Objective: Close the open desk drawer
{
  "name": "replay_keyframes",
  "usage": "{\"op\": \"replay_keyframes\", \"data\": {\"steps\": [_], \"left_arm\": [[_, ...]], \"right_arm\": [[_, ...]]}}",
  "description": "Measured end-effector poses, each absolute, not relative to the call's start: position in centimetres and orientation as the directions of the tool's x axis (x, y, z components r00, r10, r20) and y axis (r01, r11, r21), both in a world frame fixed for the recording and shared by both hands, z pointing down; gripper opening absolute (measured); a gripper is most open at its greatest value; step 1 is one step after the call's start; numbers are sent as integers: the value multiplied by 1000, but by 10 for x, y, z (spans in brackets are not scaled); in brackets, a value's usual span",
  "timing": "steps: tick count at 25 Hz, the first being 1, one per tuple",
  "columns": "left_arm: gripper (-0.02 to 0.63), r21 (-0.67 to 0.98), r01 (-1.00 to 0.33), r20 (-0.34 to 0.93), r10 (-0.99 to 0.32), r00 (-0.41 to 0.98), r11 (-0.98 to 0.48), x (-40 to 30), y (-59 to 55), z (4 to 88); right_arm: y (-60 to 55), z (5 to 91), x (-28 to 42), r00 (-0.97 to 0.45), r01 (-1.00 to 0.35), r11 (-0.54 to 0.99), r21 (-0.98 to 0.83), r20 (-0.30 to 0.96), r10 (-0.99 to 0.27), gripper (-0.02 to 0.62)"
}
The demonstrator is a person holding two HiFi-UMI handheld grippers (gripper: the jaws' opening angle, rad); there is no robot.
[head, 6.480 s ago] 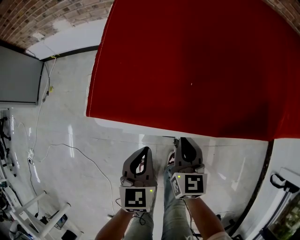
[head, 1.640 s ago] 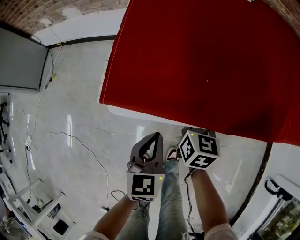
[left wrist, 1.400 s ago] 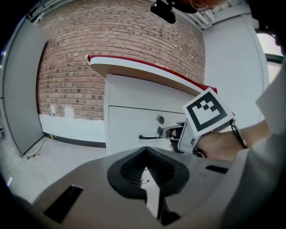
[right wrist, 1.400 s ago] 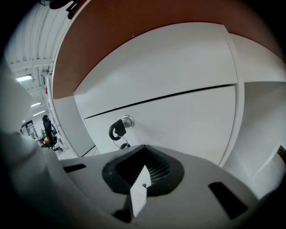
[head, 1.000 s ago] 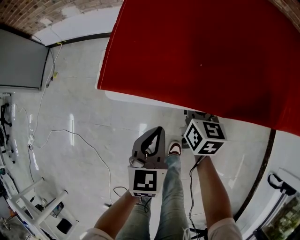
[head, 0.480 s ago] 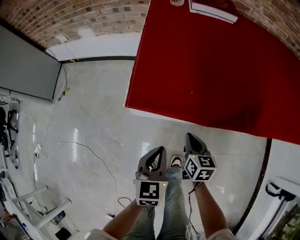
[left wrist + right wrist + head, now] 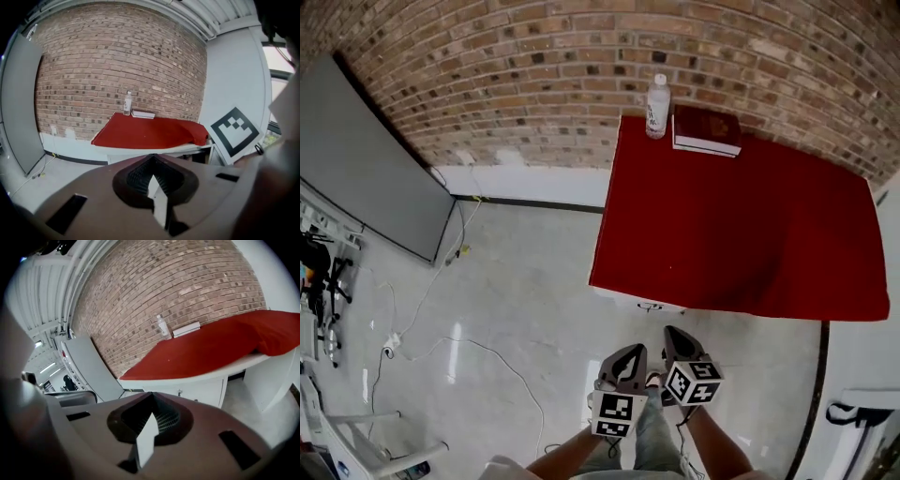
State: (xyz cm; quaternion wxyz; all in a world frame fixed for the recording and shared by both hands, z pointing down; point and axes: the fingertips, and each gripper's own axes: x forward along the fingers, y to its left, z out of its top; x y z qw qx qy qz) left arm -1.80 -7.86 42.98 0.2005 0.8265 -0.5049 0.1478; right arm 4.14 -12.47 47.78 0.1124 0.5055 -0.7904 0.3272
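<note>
Head view, looking steeply down. A desk draped in a red cloth [image 7: 741, 225] stands against a red-brown brick wall [image 7: 534, 75]. At the cloth's far edge, 1 clear plastic water bottle [image 7: 657, 106] stands upright just beside a dark red book with white page edges [image 7: 706, 129] lying flat. A large grey flat panel [image 7: 366, 169] leans along the wall at left. The glossy white tiled floor [image 7: 525, 281] carries thin loose cables [image 7: 487, 347]; a black skirting strip [image 7: 525, 202] runs along the foot of the wall.

The white desk drawer [image 7: 649, 306] sits under the cloth's near edge, bearing a small dark fitting. In the right gripper view its face [image 7: 187, 392] appears level with the desk's white front.

The 2 grippers are held side by side over the floor, well short of the desk. The left gripper [image 7: 634, 352] has its jaws brought together to a point [image 7: 151, 158], gripping nothing. The right gripper [image 7: 672, 336] likewise has its jaws pressed together [image 7: 151, 395] and is empty.
</note>
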Motion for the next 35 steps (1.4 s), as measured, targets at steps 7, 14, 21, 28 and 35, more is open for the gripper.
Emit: {"op": "replay_keyframes", "data": {"steps": [7, 14, 21, 28, 35], "left_arm": [[-2, 226, -907, 439, -794, 420, -355, -48, -61, 365], [-2, 275, -912, 364, -845, 391, -304, -61, -75, 315], [-2, 259, -919, 310, -875, 372, -298, -67, -88, 281], [-2, 249, -917, 315, -869, 380, -311, -56, -90, 275], [-2, 250, -917, 312, -870, 381, -311, -49, -90, 275]], "right_arm": [[-117, 378, 35, -481, -858, 306, -412, 440, -758, -2], [-119, 317, 48, -482, -849, 326, -416, 356, -801, -2], [-112, 293, 67, -452, -865, 318, -389, 328, -829, -2], [-109, 279, 73, -402, -908, 332, -257, 303, -864, -2], [-102, 280, 65, -427, -899, 361, -249, 310, -849, -2]]}}
